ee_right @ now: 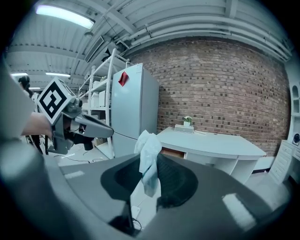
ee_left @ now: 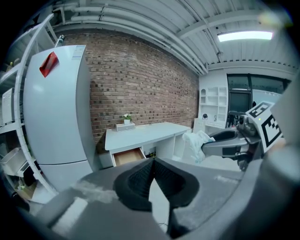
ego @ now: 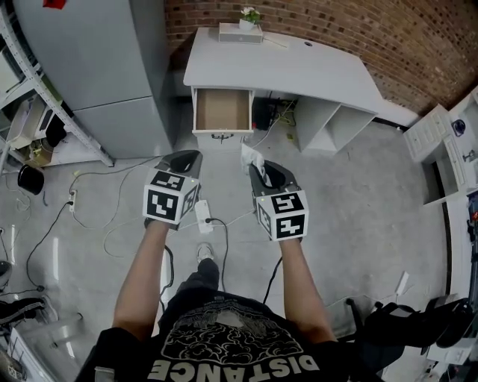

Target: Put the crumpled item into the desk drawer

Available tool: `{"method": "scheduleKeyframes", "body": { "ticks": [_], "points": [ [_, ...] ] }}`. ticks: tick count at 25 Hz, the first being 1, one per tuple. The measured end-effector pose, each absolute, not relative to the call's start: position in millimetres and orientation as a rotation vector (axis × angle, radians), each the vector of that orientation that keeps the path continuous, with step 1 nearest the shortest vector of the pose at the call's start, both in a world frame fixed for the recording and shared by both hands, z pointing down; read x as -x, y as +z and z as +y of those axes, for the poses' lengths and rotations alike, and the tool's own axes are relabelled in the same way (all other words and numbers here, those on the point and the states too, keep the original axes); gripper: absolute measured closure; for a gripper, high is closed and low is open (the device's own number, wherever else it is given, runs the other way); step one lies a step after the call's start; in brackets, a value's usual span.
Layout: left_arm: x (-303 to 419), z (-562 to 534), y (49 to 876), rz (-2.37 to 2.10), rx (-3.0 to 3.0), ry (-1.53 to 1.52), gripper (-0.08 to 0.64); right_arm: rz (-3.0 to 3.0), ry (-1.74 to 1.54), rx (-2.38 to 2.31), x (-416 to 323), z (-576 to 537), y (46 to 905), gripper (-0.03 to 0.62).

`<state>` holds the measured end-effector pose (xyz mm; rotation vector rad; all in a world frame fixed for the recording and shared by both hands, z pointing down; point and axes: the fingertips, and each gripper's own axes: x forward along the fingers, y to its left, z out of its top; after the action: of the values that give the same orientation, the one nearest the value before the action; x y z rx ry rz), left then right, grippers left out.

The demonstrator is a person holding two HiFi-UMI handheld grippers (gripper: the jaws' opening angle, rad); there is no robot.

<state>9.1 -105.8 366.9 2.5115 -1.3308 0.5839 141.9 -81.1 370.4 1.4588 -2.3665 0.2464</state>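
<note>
- Gripping a white wad [ee_right: 149,161] between its pads, the right gripper [ego: 255,166] is clenched on it in the air above the floor [ego: 358,201].
- Left gripper [ego: 190,158] hangs beside it, jaws closed together and empty.
- Cables and a power strip [ego: 203,216] lie on the floor beneath both.
- Well apart from the wad, the drawer [ego: 222,110] stands pulled open, its brown bottom showing, under the white tabletop [ego: 314,71].
- A small plant [ego: 250,14] sits at the tabletop's far edge, by the brick wall [ego: 373,30].

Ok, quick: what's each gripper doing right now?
Left gripper: shut, nothing between its jaws.
Right gripper: shut on the crumpled white item.
</note>
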Motion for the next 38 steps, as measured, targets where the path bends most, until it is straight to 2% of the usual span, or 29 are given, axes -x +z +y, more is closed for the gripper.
{"method": "scheduleKeyframes", "body": {
  "ticks": [18, 38],
  "points": [
    [40.2, -206.1, 378.5, -1.29, -2.494, 0.555, 0.561, -2.293, 0.26, -1.45, -99.9, -174.8, 378.9, 0.506],
    [50.0, -240.7, 380.9, -1.231, -2.524, 0.539, 0.561, -2.249, 0.245, -1.486, -87.9, -210.3, 376.6, 0.506]
  ]
}}
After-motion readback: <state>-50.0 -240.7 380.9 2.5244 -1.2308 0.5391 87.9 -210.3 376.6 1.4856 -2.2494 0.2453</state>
